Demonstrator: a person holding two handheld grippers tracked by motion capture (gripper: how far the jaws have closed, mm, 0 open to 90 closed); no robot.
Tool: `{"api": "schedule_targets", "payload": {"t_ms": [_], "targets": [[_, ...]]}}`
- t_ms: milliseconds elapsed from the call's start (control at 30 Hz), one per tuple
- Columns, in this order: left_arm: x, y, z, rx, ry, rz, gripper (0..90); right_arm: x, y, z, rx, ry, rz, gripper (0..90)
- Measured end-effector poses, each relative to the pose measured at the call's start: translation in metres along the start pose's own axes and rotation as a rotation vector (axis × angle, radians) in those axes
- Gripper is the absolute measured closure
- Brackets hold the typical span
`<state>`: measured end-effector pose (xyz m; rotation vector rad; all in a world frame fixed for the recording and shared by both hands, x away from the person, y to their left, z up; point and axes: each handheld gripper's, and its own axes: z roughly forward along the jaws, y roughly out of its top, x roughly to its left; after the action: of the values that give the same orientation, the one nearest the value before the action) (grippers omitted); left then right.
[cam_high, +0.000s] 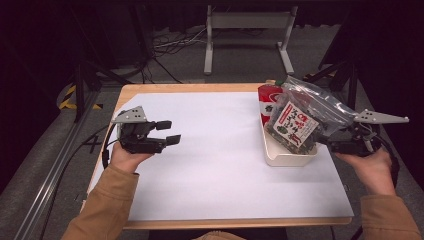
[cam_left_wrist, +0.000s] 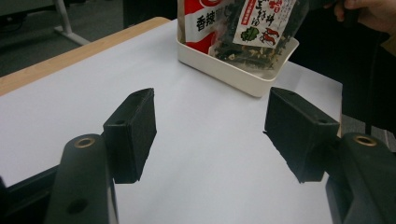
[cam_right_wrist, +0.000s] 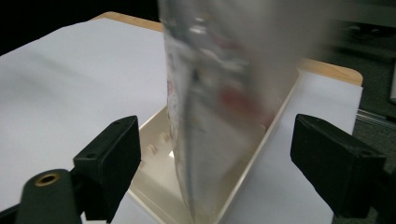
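Observation:
A clear bag of dark snacks with a white and red label (cam_high: 295, 122) stands tilted in a cream tray (cam_high: 290, 157) at the table's right. Behind it in the tray is a red packet (cam_high: 270, 100). My right gripper (cam_high: 330, 144) is at the tray's right side. In the right gripper view it (cam_right_wrist: 224, 163) is open, with the blurred bag (cam_right_wrist: 219, 93) rising between the jaws and touching neither pad. My left gripper (cam_high: 170, 132) hovers over the left of the sheet, open and with nothing in it (cam_left_wrist: 210, 130). It faces the tray (cam_left_wrist: 224, 77) and the bag (cam_left_wrist: 261, 28).
A white sheet (cam_high: 215, 160) covers most of the wooden table (cam_high: 150, 89). The tray sits near the sheet's right edge. On the floor beyond the table are a metal stand (cam_high: 247, 22), cables (cam_high: 170, 45) and dark tripod legs (cam_high: 82, 85).

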<state>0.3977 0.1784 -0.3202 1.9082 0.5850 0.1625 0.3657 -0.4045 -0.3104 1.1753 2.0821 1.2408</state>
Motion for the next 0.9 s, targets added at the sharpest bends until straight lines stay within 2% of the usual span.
{"api": "schedule_targets", "payload": {"t_ms": [200, 300, 533, 600, 900], "targets": [[-0.003, -0.003, 0.0, 0.013, -0.004, -0.005, 34.0, 0.002, -0.01, -0.01, -0.021, -0.02, 0.017, 13.7], [-0.003, -0.004, 0.001, 0.016, -0.008, -0.011, 34.0, 0.009, -0.014, -0.013, -0.034, -0.038, 0.001, 14.4], [-0.005, -0.006, -0.003, 0.015, -0.01, -0.003, 33.9, 0.021, -0.02, -0.016, -0.037, -0.029, -0.006, 14.1], [-0.006, -0.008, -0.004, 0.014, -0.014, -0.016, 33.9, 0.024, -0.023, -0.018, -0.045, -0.026, -0.007, 14.2], [-0.009, -0.015, -0.013, -0.002, -0.014, -0.011, 33.9, 0.042, -0.036, -0.024, -0.064, -0.015, -0.033, 14.2]]}}
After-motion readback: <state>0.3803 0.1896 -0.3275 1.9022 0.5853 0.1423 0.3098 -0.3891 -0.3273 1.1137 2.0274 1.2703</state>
